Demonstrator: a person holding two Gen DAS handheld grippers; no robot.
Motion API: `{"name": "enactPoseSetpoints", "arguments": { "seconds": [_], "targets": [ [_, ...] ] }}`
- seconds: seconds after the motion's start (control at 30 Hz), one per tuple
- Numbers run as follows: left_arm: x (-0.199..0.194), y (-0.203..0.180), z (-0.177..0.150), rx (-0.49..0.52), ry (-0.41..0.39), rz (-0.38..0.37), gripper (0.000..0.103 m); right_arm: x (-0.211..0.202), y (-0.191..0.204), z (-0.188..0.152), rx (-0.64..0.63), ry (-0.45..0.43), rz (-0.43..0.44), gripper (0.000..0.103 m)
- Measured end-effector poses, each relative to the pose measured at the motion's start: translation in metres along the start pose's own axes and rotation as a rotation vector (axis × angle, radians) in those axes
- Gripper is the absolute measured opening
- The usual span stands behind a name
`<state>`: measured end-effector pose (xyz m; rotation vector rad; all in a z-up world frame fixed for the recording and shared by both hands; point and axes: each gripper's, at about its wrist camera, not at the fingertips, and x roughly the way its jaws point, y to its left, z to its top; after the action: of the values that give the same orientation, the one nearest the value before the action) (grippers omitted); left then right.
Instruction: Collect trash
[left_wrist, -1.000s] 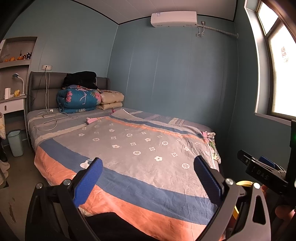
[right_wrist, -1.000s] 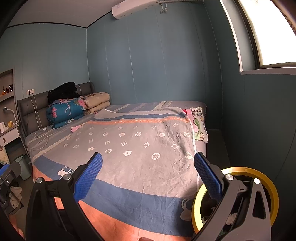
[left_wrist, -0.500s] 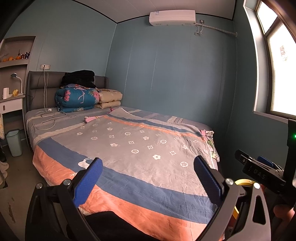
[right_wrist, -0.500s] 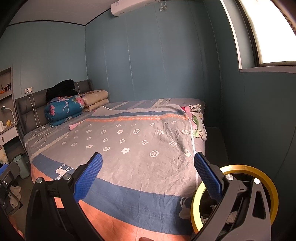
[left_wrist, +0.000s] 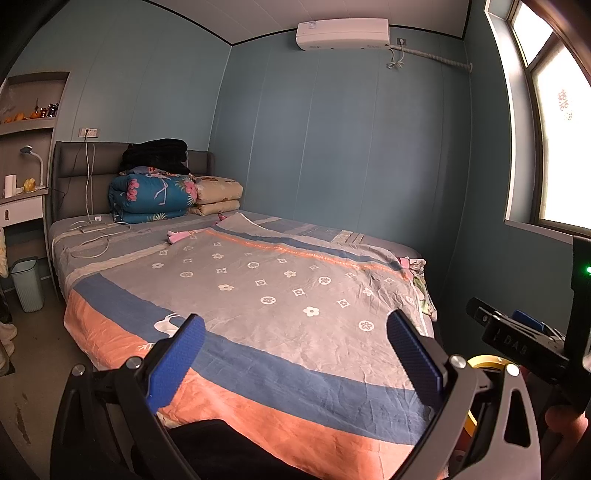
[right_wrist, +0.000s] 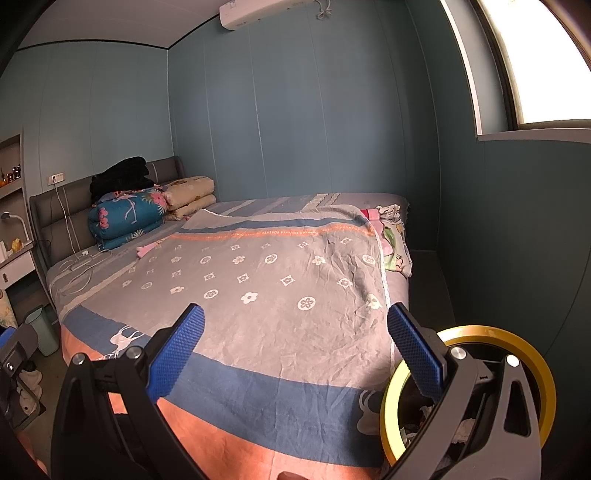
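Note:
My left gripper is open and empty above the foot of the bed. My right gripper is also open and empty, to the right of the left one. A yellow-rimmed trash bin stands on the floor at the bed's right foot corner, with crumpled scraps inside; its rim shows in the left wrist view. A small pink item lies on the bedspread near the pillows; it also shows in the right wrist view.
Folded quilts and black clothes are stacked at the headboard. White cables lie on the bed's left side. A pale bin stands by the bedside desk. Crumpled floral cloth hangs at the bed's right edge.
Both grippers have drifted slightly; the view has shifted a little so the bed sits lower and further left. Both stay open and empty.

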<state>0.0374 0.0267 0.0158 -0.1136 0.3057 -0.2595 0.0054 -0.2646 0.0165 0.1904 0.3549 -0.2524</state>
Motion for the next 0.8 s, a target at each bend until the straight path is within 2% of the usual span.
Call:
{"name": "enactPoseSetpoints", "arguments": {
  "seconds": [0.37, 0.8],
  "targets": [
    [0.0008, -0.0011, 0.0004, 0.001, 0.004, 0.002, 0.095, 0.0006, 0.0015, -0.0018, 0.005, 0.010, -0.005, 0.095],
    [0.0065, 0.0055, -0.0039, -0.028, 0.052, -0.017, 0.095, 0.0001, 0.0032, -0.0040, 0.008, 0.021, -0.006, 0.095]
  ]
}}
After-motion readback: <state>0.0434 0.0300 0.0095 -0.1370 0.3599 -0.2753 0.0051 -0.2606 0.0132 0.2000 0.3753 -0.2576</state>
